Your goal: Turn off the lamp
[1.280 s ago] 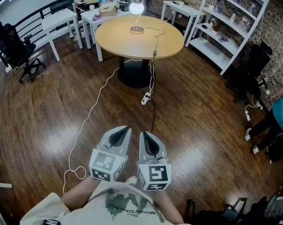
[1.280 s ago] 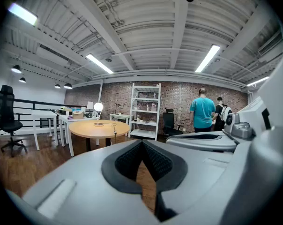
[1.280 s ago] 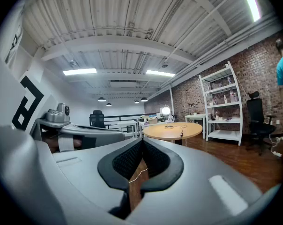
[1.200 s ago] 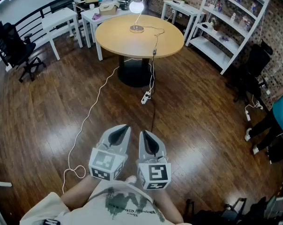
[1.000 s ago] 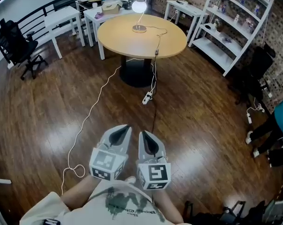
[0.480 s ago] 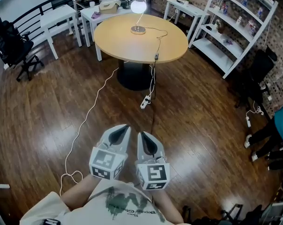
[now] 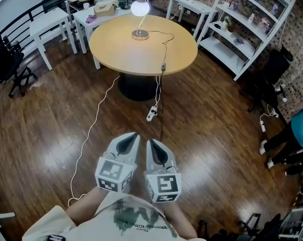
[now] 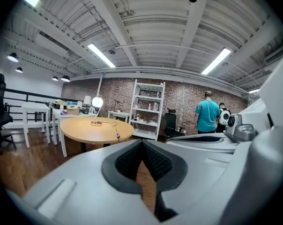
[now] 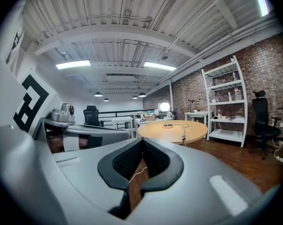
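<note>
The lamp [image 7: 140,7] is lit, its white globe glowing over a round base on the far side of the round wooden table [image 7: 126,54]. Its cord runs across the top, over the near edge with an inline switch [image 7: 163,66], down to a power strip [image 7: 151,114] on the floor. My left gripper [image 7: 133,135] and right gripper [image 7: 149,142] are held side by side close to my body, well short of the table, both shut on nothing. The lamp [image 8: 97,102] shows far ahead in the left gripper view, and the lamp [image 9: 164,107] likewise in the right gripper view.
A white cable [image 7: 93,127] trails over the wood floor left of me. White shelving [image 7: 247,29] stands at the right, white side tables [image 7: 48,21] behind the table, black chairs [image 7: 3,59] at the left. A person in teal [image 7: 298,129] stands at the far right.
The view has moved forward and the table with the lamp now sits nearer. Both grippers stay together, shut, in front of my body.
</note>
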The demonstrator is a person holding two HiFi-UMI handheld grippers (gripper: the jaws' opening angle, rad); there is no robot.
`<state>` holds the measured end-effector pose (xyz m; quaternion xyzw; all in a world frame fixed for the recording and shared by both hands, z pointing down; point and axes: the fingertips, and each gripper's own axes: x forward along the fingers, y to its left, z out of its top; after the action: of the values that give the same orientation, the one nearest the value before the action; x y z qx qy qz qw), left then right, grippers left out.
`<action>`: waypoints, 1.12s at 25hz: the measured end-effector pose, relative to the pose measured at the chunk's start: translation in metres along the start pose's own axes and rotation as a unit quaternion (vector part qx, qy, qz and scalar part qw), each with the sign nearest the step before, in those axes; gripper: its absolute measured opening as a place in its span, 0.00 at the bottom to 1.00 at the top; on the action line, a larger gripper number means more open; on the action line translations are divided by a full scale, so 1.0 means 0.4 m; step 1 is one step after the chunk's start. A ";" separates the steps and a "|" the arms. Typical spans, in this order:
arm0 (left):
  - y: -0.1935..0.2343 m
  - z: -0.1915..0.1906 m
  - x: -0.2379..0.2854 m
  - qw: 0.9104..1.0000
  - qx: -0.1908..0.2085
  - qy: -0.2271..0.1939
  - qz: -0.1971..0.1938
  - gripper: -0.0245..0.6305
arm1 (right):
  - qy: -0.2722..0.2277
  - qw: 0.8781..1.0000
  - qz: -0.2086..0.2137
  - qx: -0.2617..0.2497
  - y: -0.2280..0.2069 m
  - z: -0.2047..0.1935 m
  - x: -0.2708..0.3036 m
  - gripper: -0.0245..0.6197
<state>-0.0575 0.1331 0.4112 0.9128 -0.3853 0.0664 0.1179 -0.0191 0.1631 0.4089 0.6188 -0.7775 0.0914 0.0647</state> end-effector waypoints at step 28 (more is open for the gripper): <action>0.290 0.085 0.175 0.999 -0.023 -0.011 -0.048 0.03 | 0.010 0.999 -0.033 -0.017 0.036 0.075 0.368 0.04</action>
<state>-0.0915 -0.0024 0.4125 0.9279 -0.3439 0.0413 0.1379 -0.0660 0.0195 0.4103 0.6423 -0.7572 0.0820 0.0861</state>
